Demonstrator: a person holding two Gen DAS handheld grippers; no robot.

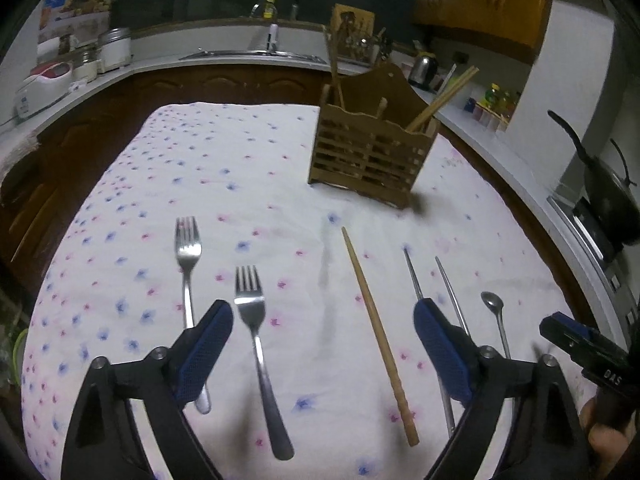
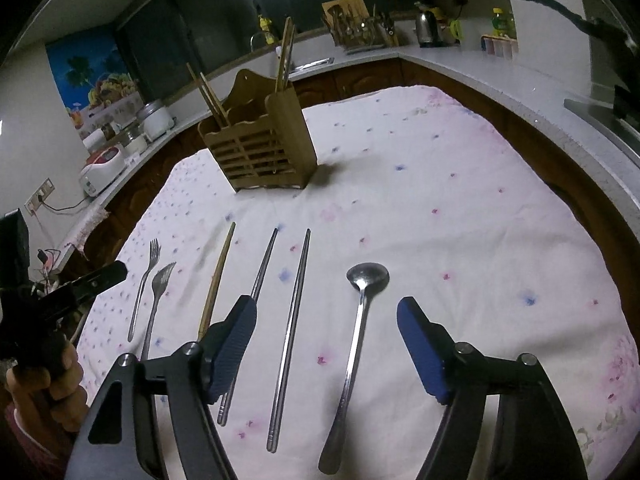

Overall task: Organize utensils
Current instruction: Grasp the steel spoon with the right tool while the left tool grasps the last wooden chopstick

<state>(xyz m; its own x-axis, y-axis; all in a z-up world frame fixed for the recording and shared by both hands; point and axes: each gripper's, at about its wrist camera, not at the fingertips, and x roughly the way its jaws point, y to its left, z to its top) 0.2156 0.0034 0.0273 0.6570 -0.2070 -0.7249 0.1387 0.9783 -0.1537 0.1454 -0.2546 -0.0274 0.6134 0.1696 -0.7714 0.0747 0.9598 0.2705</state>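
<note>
A wooden utensil holder (image 1: 366,156) (image 2: 260,148) stands at the far side of the floral tablecloth with wooden chopsticks in it. On the cloth lie two forks (image 1: 256,344) (image 1: 188,268), one wooden chopstick (image 1: 378,332), two metal chopsticks (image 2: 292,328) (image 2: 256,296) and a metal spoon (image 2: 356,336). My left gripper (image 1: 322,312) is open above the nearer fork and the wooden chopstick. My right gripper (image 2: 326,308) is open above a metal chopstick and the spoon. Both are empty.
The tablecloth (image 2: 460,220) covers the table. A kitchen counter (image 1: 240,60) with a sink, rice cookers and a kettle (image 2: 426,28) runs behind. A dark wok (image 1: 604,196) sits on a stove at the right. The right gripper shows in the left wrist view (image 1: 580,344).
</note>
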